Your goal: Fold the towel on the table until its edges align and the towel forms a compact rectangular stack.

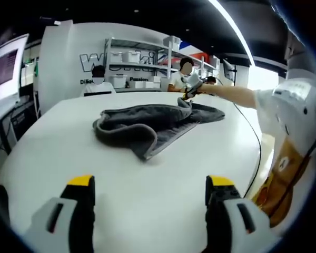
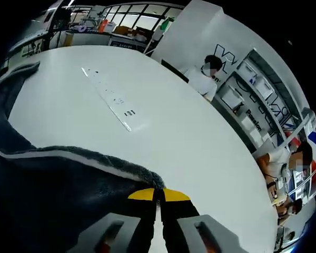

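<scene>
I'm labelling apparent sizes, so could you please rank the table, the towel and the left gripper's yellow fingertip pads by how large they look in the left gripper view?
Largest to smallest, as they look:
1. table
2. towel
3. yellow fingertip pads

The pads sit closest to the camera, so they look larger than they really are; they still look smallest.

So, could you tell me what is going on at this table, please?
A person is folding a dark grey towel on a white table with two hand-held claws. The right claw is shut on the towel's edge at the far side. The left claw is open over bare table, short of the crumpled towel.
</scene>
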Motion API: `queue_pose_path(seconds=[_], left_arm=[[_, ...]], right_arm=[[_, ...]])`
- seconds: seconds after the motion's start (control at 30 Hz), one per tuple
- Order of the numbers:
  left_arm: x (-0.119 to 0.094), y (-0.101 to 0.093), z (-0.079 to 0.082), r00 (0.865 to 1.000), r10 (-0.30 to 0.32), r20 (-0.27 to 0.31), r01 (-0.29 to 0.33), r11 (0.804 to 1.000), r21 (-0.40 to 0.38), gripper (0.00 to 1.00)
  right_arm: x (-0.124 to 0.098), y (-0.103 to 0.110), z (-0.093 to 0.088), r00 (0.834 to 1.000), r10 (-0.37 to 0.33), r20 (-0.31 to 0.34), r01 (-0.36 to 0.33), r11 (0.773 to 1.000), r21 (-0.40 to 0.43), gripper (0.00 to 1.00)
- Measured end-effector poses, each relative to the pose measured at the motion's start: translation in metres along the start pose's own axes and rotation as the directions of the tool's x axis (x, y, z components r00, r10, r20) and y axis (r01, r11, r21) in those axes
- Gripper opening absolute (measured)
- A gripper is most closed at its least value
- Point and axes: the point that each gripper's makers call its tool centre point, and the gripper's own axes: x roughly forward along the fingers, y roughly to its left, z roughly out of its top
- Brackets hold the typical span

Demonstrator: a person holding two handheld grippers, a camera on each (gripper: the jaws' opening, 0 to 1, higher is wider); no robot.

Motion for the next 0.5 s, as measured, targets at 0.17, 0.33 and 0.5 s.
queue_pose_path(seconds=[0.17,0.33,0.5], left_arm=[[0.0010,-0.0001,-0.0010,1.000,-0.003,0.000,0.003,1.000,-0.003,0.91],[0.0009,-0.0001,-0.0017,1.000,-0.004,0.003,0.004,1.000,-0.006,0.91],[-0.0003,0.0011,-0.0033,1.000,0.000,0.004,0.000,1.000,-0.012,0.91]], right_arm=[[0.0011,0.0051,-0.0001,1.000,0.004,-0.014,-0.004,1.000,-0.011,0.03],[-0.0003,0.0096,-0.0004,1.000,0.009,-0.013,-0.009,1.000,-0.018,0.04],[-0.0023,0.0021,0.0027,1.000,-0.020,0.015,0.021,1.000,-0.019,0.15]])
